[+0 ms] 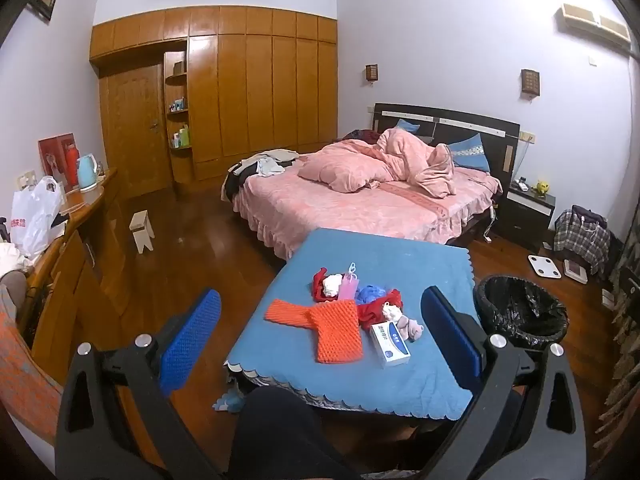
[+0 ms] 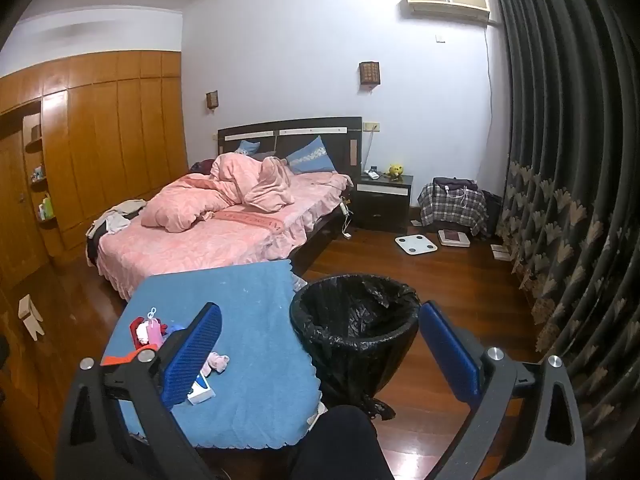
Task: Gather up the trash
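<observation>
A small table with a blue cloth (image 1: 384,380) holds a heap of trash: an orange foam net (image 1: 336,330), a white and blue box (image 1: 390,345), red wrappers (image 1: 374,308), a pink piece (image 1: 347,286), a blue crumpled bag (image 1: 370,293) and a pale crumpled wad (image 1: 410,328). A bin lined with a black bag (image 1: 520,312) stands right of the table. My left gripper (image 1: 320,344) hovers open above the table's near end, nothing between its blue pads. My right gripper (image 2: 320,352) is open too, held in front of the bin (image 2: 356,320), with the table (image 2: 248,392) on its left.
A bed with pink covers (image 1: 360,200) lies beyond the table. A wooden sideboard (image 1: 80,264) with a kettle and plastic bag runs along the left. A stool (image 1: 142,230) stands on the floor. Scales (image 2: 416,245), a nightstand and dark curtains (image 2: 568,200) are at the right. A dark-clothed knee (image 1: 276,432) is below.
</observation>
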Tool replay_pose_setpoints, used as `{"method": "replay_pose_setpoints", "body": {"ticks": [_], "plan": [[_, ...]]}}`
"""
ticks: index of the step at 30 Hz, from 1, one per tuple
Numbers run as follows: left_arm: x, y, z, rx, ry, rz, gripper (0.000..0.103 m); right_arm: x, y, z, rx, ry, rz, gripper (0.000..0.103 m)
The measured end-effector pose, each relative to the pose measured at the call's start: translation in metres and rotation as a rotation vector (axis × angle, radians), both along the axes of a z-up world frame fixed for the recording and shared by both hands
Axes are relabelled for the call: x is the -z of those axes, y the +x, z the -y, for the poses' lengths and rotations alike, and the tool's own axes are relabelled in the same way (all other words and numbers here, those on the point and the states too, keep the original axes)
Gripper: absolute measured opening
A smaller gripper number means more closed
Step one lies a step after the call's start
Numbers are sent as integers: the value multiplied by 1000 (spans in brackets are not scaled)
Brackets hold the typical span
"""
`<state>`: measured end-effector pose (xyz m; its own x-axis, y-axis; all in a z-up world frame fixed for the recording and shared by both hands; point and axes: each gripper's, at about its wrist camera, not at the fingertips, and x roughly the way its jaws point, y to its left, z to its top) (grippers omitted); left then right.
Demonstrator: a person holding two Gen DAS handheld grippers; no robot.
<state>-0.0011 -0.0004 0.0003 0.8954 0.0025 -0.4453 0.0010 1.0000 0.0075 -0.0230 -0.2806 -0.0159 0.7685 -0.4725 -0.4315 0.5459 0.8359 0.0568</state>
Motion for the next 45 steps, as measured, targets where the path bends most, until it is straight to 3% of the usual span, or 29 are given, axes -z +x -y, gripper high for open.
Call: {"method": "replay_pose_setpoints", "body": {"ticks": [45], "plan": [[2, -1, 0, -2, 11, -13, 98, 0, -4, -1, -4, -2, 13, 97]]}}
